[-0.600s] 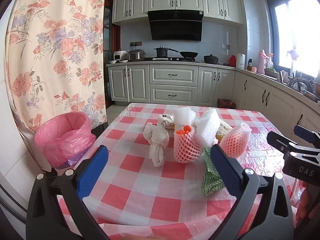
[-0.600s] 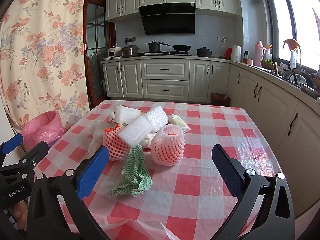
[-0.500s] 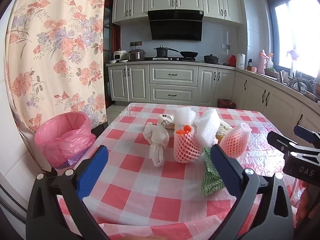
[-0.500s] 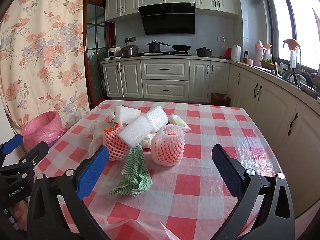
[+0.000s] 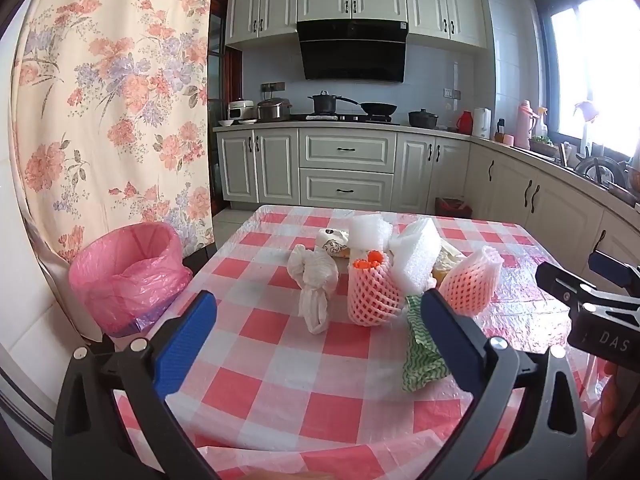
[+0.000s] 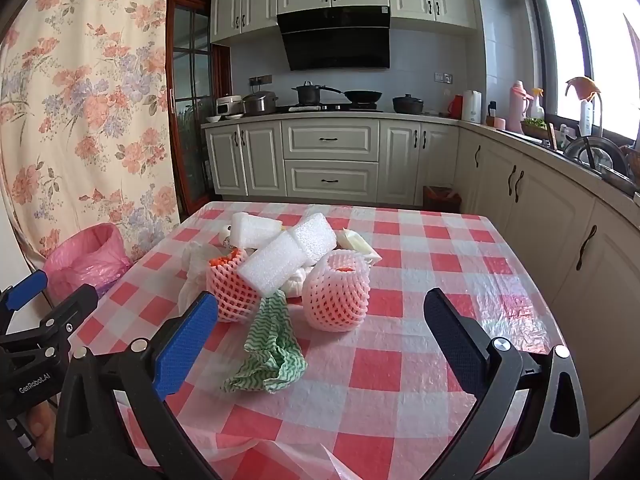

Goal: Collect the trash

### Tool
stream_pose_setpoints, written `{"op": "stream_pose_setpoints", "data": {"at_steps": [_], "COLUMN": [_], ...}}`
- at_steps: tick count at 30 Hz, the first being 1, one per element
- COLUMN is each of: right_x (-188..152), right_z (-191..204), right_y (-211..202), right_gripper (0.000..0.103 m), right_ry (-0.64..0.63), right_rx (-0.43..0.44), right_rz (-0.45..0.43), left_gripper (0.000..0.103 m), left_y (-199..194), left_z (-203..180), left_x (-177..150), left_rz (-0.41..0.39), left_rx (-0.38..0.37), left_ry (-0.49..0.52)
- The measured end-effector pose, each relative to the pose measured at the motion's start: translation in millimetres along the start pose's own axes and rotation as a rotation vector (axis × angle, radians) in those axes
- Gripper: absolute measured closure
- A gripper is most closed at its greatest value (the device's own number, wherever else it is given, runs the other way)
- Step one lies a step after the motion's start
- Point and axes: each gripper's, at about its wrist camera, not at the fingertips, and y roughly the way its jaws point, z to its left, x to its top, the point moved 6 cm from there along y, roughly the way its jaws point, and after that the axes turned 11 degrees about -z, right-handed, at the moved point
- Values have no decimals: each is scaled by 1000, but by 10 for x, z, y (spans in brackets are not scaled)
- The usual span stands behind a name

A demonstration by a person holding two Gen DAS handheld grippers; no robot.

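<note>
Both the left gripper (image 5: 318,340) and right gripper (image 6: 320,338) hung wide apart and empty, short of the trash pile, which sat mid-table on the checked tablecloth (image 6: 420,272) with the pink-lined bin (image 5: 128,276) off beside the table's left edge. Foam nets (image 6: 336,296), foam blocks (image 6: 288,256) and the green cloth (image 6: 272,344) all looked light and squishy, so I'd pinch the cloth at a bunched fold and the nets across their middle.

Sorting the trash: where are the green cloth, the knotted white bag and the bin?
green cloth (image 6: 272,352), right wrist view, crumpled middle.
knotted white bag (image 5: 314,276), left wrist view, knot.
pink-lined bin (image 5: 124,276), left wrist view, liner front.
</note>
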Motion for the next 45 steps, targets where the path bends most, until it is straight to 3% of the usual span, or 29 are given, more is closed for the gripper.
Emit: {"op": "stream_pose_setpoints", "data": {"at_steps": [45], "right_x": [7], "right_z": [-7], "right_y": [0], "right_gripper": [7], "right_ry": [4], "right_rx": [3], "right_rz": [-2], "left_gripper": [4], "left_y": [13], "left_z": [15], "left_x": [-9], "left_rz": [5], "left_rx": [-2], "left_ry": [-9]}}
